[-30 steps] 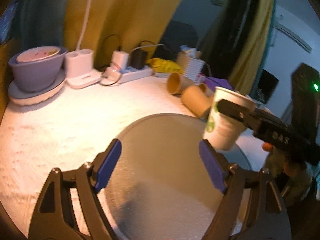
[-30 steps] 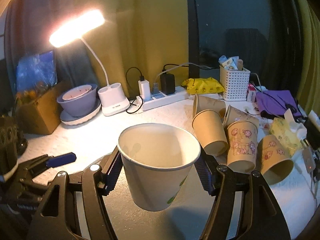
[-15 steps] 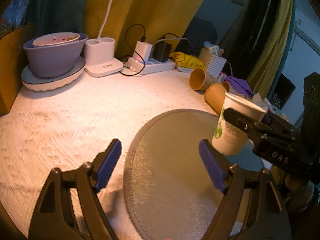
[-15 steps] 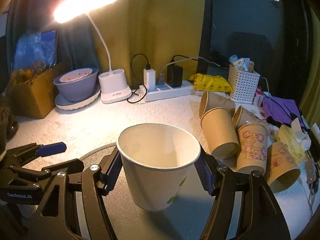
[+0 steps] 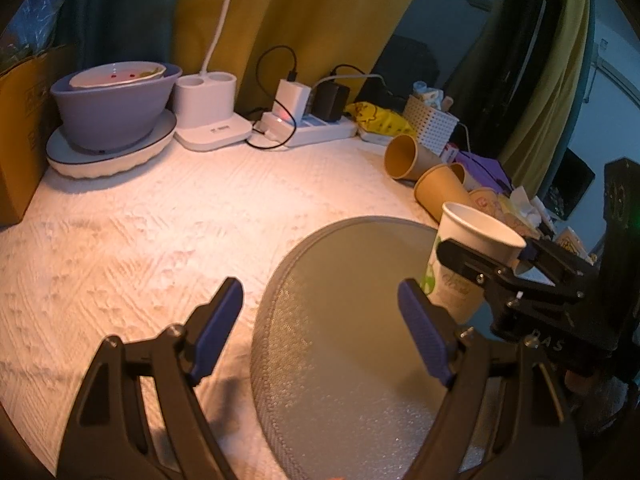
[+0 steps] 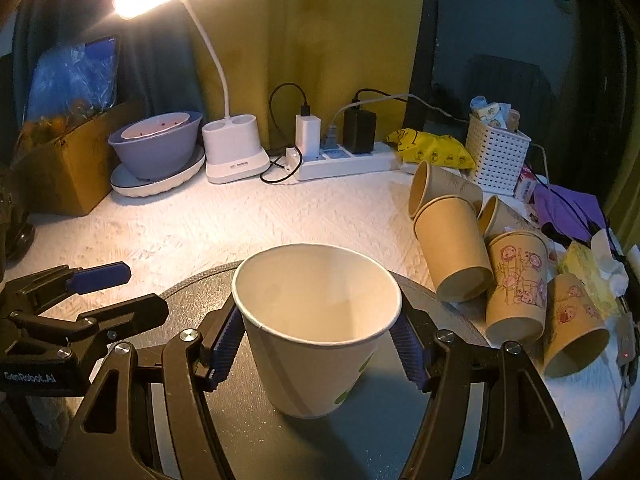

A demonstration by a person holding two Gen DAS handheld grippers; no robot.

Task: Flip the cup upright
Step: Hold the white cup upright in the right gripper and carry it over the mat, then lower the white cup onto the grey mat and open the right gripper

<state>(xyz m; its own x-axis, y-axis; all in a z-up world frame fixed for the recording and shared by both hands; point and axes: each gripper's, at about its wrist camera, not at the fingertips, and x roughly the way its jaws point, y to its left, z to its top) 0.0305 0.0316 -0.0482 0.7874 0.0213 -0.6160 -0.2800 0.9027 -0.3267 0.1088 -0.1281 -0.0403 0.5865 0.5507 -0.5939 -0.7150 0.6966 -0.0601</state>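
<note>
A white paper cup [image 6: 316, 328] with green print stands upright, mouth up, its base on or just above the round grey mat [image 6: 360, 440]. My right gripper [image 6: 316, 350] is shut on the cup, one blue pad on each side below the rim. In the left wrist view the same cup [image 5: 468, 260] sits at the mat's [image 5: 352, 340] right edge, held by the right gripper. My left gripper [image 5: 320, 328] is open and empty, low over the mat's left edge; it also shows in the right wrist view [image 6: 80, 304], left of the cup.
Several brown paper cups [image 6: 452, 244] lie tipped in a heap right of the mat. At the back stand a purple bowl on a plate [image 6: 156, 148], a white lamp base [image 6: 236, 152], a power strip [image 6: 344, 156] and a white basket [image 6: 496, 152]. A cardboard box [image 6: 68, 160] is at left.
My right gripper has lowered the upright cup toward the mat. My left gripper has drawn back to the left, staying open.
</note>
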